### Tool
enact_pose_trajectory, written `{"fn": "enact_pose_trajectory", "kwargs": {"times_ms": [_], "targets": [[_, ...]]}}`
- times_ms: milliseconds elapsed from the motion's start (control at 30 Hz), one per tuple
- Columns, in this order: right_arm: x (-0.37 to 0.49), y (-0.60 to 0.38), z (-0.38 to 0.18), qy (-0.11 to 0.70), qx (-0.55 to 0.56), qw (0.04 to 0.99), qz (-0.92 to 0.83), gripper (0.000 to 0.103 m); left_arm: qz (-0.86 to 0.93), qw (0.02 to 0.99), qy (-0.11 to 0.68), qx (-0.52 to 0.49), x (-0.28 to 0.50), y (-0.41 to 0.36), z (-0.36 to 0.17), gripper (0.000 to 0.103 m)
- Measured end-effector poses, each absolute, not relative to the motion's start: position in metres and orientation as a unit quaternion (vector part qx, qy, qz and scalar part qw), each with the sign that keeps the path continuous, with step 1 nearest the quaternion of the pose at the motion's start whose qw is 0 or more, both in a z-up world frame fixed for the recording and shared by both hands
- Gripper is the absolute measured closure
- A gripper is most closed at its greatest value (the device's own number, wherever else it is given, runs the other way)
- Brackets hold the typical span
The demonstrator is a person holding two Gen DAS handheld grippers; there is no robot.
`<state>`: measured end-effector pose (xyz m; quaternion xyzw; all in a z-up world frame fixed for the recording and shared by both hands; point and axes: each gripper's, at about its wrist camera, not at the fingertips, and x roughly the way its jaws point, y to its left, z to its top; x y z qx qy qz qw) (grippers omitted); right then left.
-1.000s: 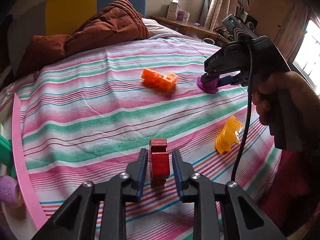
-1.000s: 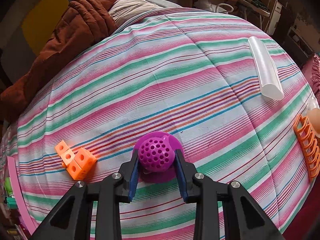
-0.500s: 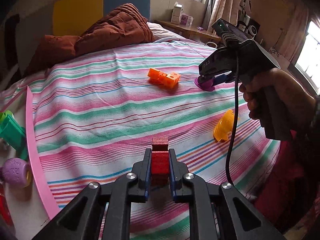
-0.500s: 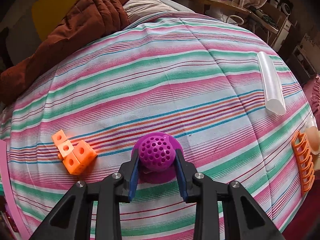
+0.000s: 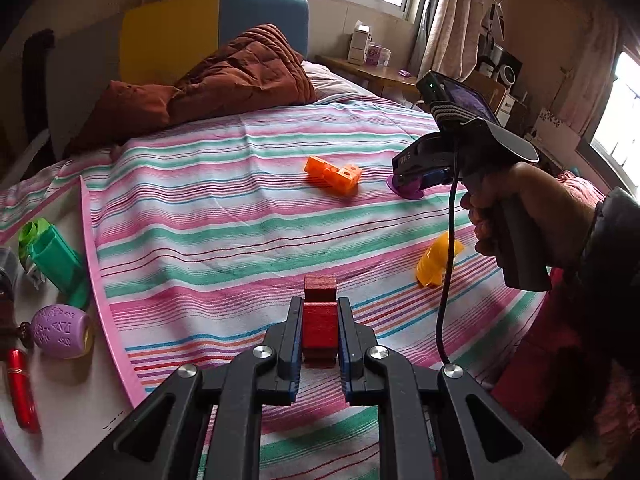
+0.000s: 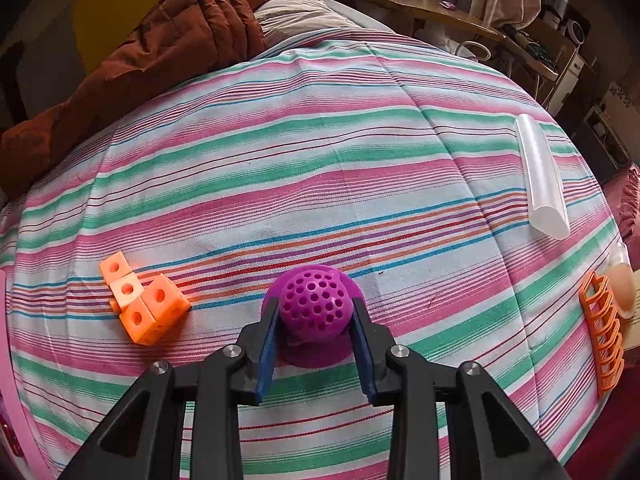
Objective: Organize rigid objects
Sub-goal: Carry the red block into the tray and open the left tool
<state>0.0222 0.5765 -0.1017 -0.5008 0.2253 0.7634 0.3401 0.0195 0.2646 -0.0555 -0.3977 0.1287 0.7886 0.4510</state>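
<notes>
Hidden or unclear: in the left wrist view, the lower end of the dark red blocky plastic piece [image 5: 319, 322] sits between the fingers, so whether it touches the striped bed sheet [image 5: 224, 216] cannot be told. At the left edge, a white tray with a pink rim [image 5: 90, 248] is cut off by the frame; it holds a green plastic part [image 5: 56, 258], a lilac egg-shaped perforated shell [image 5: 60, 330] and a red cylinder [image 5: 22, 392], with further dark items at the edge too cropped to identify. In the right wrist view, an orange ribbed plastic rack [image 6: 602, 330] and a pale rounded object beside it are cut off at the right edge.

Left gripper [image 5: 319, 332]: the jaws are pressed against both sides of the dark red piece, pinching it upright; its upper block projects above the fingertips.

Right gripper [image 6: 315, 312]: the jaws stand on either side of the purple perforated plastic ball on a flat round base [image 6: 314, 306], with the blue pads in contact with the ball. The base rests on the sheet. A person's hand [image 5: 520, 216] holds this gripper's handle.

Other items on the sheet: an orange cluster of linked cubes [image 6: 142, 302] just left of the purple piece, a yellow ribbed plastic piece [image 5: 436, 260] nearer the left gripper, and a translucent white half-round bar [image 6: 542, 178] well apart to the right.
</notes>
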Motion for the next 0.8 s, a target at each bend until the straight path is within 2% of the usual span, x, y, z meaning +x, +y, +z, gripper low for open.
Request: {"fn": "enact_pose_trajectory", "kwargs": {"times_ms": [800], "targets": [[0.010, 0.556, -0.101, 0.163, -0.513, 0.341, 0.771, 0.070, 0.812, 0.423, 0.113, -0.385, 0.018, 0.245, -0.033, 0.088]]}}
